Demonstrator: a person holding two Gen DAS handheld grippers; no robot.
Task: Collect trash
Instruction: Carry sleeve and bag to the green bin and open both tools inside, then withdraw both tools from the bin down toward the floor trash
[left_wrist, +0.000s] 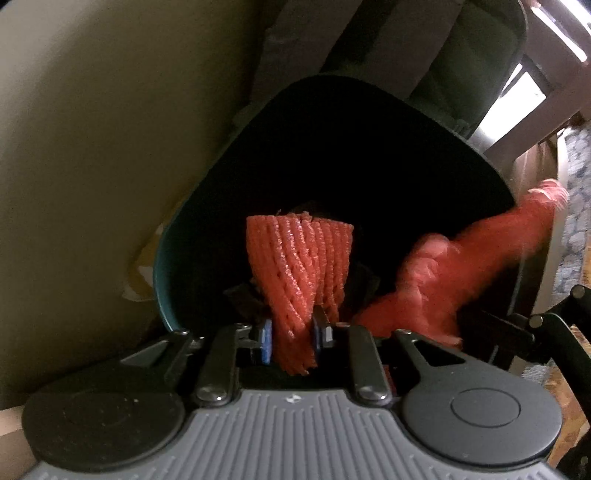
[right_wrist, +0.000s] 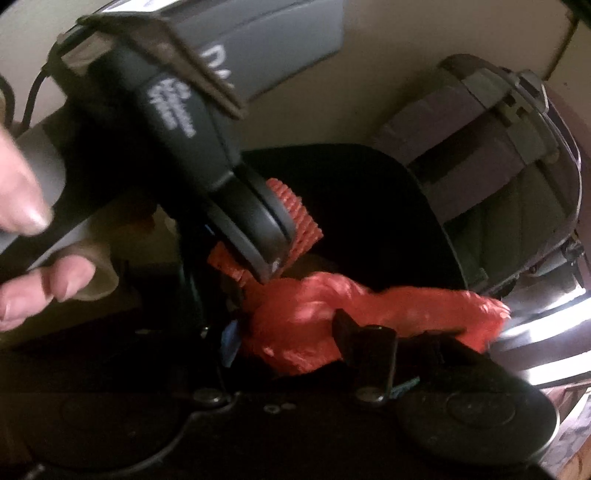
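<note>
Both tongs were over the dark mouth of a bin (left_wrist: 207, 206). The left gripper (left_wrist: 293, 334) pointed steeply down with a strip of orange foam netting (left_wrist: 299, 254) standing between its blue pads (left_wrist: 266, 341); the pads lay against the strip's pinched lower end, apparently gripping it, while the free end fanned out ahead of the fingertips, above the opening. The right gripper (right_wrist: 306, 354) showed in shadow behind a crumpled orange plastic bag (right_wrist: 306, 314); whether its jaws pressed on the bag could not be told, the view being dark and blurred. The bag trailed off to the right of those tongs, across the bin's rim. Both pieces were judged very light, soft and springy, not fragile; the netting crushes to a narrow waist, the best place to take hold, and the slick film calls for a bunched fold. White lettering on the left tool's body (right_wrist: 173, 107), seen above the right tongs, was too smeared to read.
</note>
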